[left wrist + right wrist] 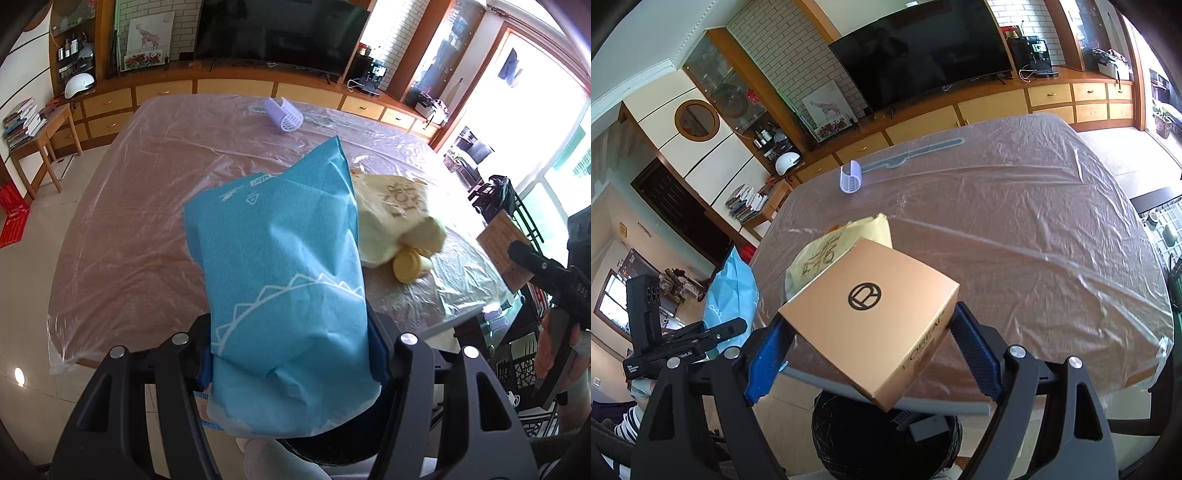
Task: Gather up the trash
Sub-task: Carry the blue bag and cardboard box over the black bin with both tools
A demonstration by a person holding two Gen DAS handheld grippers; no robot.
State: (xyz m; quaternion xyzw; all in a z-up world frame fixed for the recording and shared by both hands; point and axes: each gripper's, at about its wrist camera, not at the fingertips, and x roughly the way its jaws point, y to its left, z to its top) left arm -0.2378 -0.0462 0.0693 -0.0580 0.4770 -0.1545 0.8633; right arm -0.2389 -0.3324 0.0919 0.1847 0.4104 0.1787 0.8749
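In my left gripper the blue-padded fingers pinch a blue plastic pouch, held upright over the near edge of the surface, which is wrapped in clear film. Its small white print is too small to read, apart from what looks like a recycling triangle. A dark, round bin shows just below the pouch, so I judge this the dropping step: each hand holds a piece of trash, close to letting go.

Further right on the surface lies a crumpled cream bag with brown lettering I cannot make out, a small yellow jar touching its near end. A lilac slotted holder lies on its side at the far end.

My right gripper clamps a gold carton between its fingers, tilted, one corner hanging over the black-lined bin. Its top bears a round black monogram; the side reads "L'ORÉAL", partly hidden.

Next, I reckon, both loads need centring over the bin's mouth before the fingers spread. The cream bag and jar are not yet collected.
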